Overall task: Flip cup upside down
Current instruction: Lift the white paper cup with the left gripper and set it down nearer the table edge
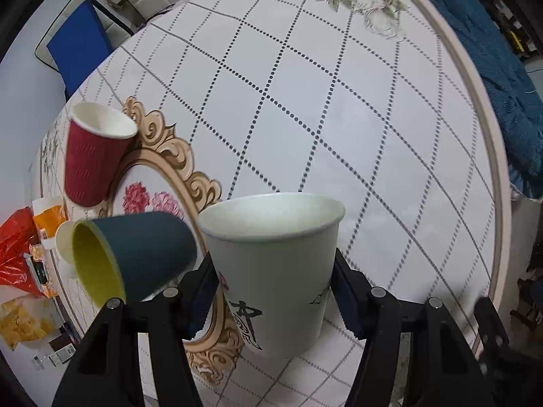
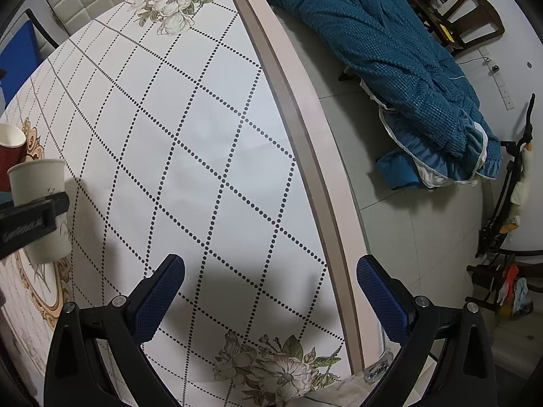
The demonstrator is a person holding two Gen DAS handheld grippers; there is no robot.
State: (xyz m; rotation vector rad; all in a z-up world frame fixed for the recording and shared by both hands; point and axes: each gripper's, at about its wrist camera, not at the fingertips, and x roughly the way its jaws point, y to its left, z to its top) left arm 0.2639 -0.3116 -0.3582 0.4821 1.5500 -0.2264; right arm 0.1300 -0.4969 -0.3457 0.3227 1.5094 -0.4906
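Left claw (image 1: 276, 291) was closed on the white paper cup (image 1: 271, 271), mouth up, its base looking just clear of the surface (image 1: 339, 118); right claw (image 2: 269, 281) stood wide open, holding nothing, above the surface near its beige edge band (image 2: 305, 156). Broad unoccupied patterned area lay ahead of both; red cup (image 1: 93, 156) and teal cup (image 1: 135, 254) crowded the left side; teal cup's base hidden behind the left claw's finger (image 1: 200, 291).

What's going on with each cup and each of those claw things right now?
white paper cup: upright, mouth up, gripped, seems lifted.
left gripper: shut on the cup's sides.
right gripper: open, holding nothing.
red cup: standing on the table, mouth up.
dark blue cup: leaning sideways, yellow inside showing.
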